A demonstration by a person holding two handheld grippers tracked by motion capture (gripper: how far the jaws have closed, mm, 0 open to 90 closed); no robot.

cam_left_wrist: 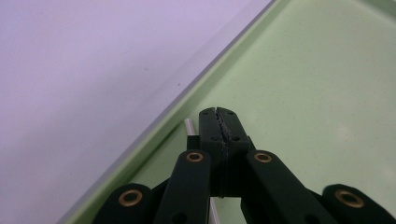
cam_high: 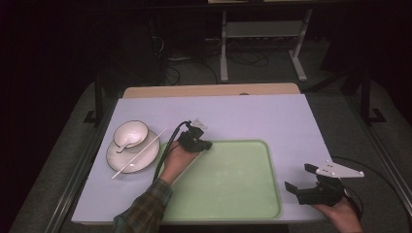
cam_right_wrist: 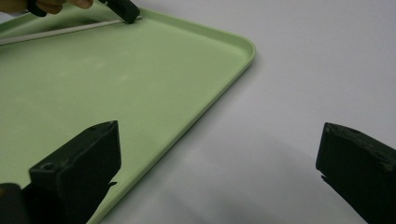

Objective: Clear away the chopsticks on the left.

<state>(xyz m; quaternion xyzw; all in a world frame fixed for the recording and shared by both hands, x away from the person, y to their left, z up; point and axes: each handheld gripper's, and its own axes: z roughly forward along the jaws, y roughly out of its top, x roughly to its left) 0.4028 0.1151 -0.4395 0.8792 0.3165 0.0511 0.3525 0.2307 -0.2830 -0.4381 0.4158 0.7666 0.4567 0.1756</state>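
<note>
Left gripper jaws closed on white chopstick at green tray near-left rim; right gripper wide open, empty, right of tray

A dim lab or test room: a pale lilac worktop in a black metal frame, tangled cables on grey carpet (a metal stand behind).

Left hand-held gripper jaws closed; right hand-held gripper jaws apart.
</note>
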